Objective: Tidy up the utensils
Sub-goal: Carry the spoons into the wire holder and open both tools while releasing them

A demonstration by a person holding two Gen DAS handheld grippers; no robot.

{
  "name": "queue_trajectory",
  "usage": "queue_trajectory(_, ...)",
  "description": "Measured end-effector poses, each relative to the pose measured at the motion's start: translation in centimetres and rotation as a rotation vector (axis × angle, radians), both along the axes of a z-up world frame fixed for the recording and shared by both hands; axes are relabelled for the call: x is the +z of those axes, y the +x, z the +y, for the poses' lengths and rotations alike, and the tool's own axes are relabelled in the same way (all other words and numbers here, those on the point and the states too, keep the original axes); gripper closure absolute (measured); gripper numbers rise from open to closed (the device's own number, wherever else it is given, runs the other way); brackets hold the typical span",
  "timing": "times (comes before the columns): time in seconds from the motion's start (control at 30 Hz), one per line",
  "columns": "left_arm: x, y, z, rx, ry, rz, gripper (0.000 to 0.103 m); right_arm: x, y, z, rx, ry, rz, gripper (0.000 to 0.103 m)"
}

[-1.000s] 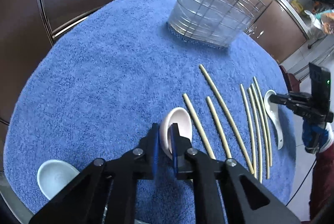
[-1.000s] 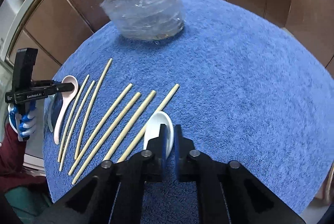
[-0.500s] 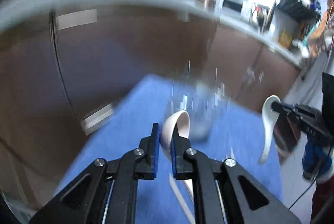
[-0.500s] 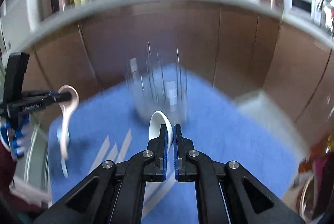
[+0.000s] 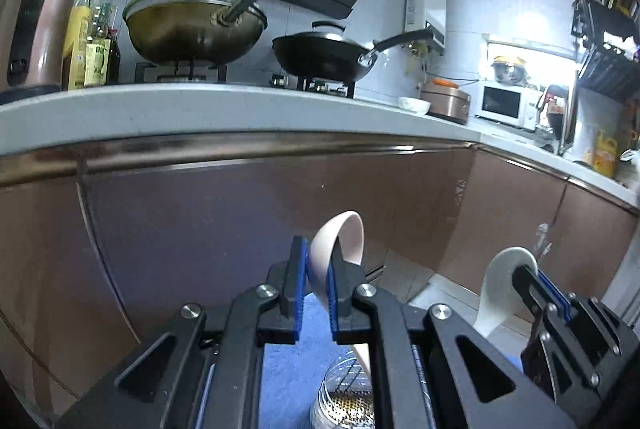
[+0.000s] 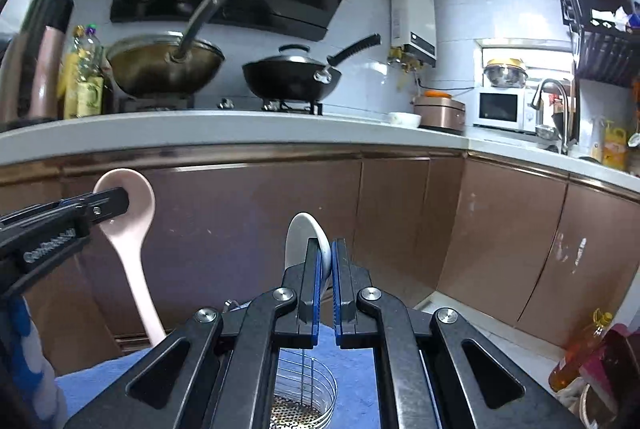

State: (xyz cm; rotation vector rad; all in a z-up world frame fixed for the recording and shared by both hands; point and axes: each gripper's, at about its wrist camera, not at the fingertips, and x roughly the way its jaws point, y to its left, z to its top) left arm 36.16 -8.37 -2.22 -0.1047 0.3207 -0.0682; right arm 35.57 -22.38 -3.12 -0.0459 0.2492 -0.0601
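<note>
Two spoons up in the air at once: the left gripper (image 5: pixel 316 293) is clamped on the bowl of a pink ceramic spoon (image 5: pixel 340 241), handle dangling down, and the right gripper (image 6: pixel 326 269) is pinched tight on a white ceramic spoon (image 6: pixel 304 241) the same way. Both hang right over the wire utensil basket (image 6: pixel 302 393) on the blue towel (image 6: pixel 356 361). Looks like the drop-off step; next they'd need to lower handle-first into the basket, then let go.
</note>
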Motion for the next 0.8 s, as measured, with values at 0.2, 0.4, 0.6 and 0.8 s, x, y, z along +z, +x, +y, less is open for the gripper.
queue_trajectory(0.2,-4.4,0.7,-1.5,0.036,0.045,-0.010,0.094,-4.6,0.4,0.0,-0.027,0.007,0.029,0.097)
queue_trajectory(0.4,-7.3,0.8,-2.2,0.030,0.058,0.007,0.094,-6.9,-0.4,0.0,-0.012,0.011,0.072,0.092)
queue_trajectory(0.6,-7.9,0.5,-1.9,-0.030,0.024,0.040,0.082,-6.4,-1.5,-0.5,-0.014,0.032,0.070,0.069)
queue_trajectory(0.8,-6.9,-1.3,-1.5,-0.051,0.023,0.024,0.073,-5.4,-3.8,-1.0,-0.025,0.057,0.069,0.069)
